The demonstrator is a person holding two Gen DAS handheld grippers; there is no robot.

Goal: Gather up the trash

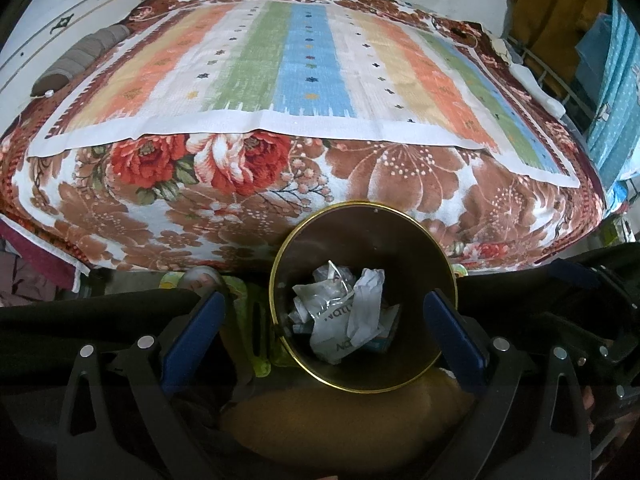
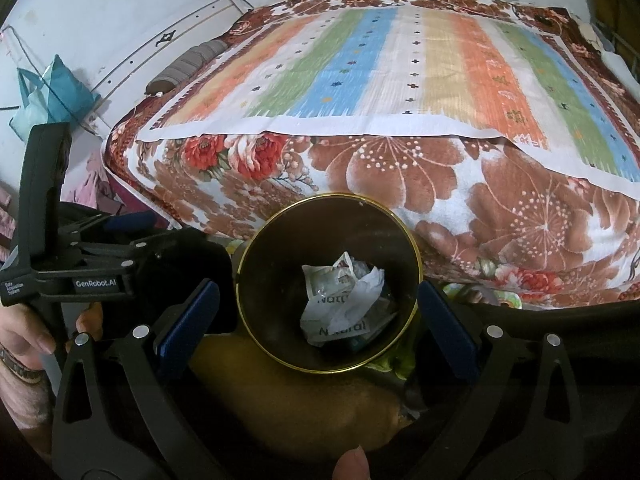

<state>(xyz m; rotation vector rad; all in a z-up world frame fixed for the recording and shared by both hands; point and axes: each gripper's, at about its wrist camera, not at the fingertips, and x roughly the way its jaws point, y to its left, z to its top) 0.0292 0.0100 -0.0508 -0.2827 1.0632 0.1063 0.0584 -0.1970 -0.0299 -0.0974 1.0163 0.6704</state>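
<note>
A dark round bin with a gold rim [image 1: 362,205] stands on the floor in front of the bed; it also shows in the right wrist view [image 2: 328,196]. Crumpled white wrappers and paper [image 1: 344,314] lie at its bottom, seen again in the right wrist view [image 2: 344,304]. My left gripper [image 1: 326,304] is open and empty above the bin's mouth. My right gripper [image 2: 320,296] is open and empty above the same bin. The left gripper's black body [image 2: 80,268] shows at the left of the right wrist view.
A bed with a floral brown blanket [image 1: 380,176] and a striped cloth [image 1: 304,68] fills the far side. A brown cushion [image 1: 344,416] lies just below the bin. A grey bolster [image 1: 80,56] lies at the bed's left; a teal bag [image 2: 48,92] hangs on the wall.
</note>
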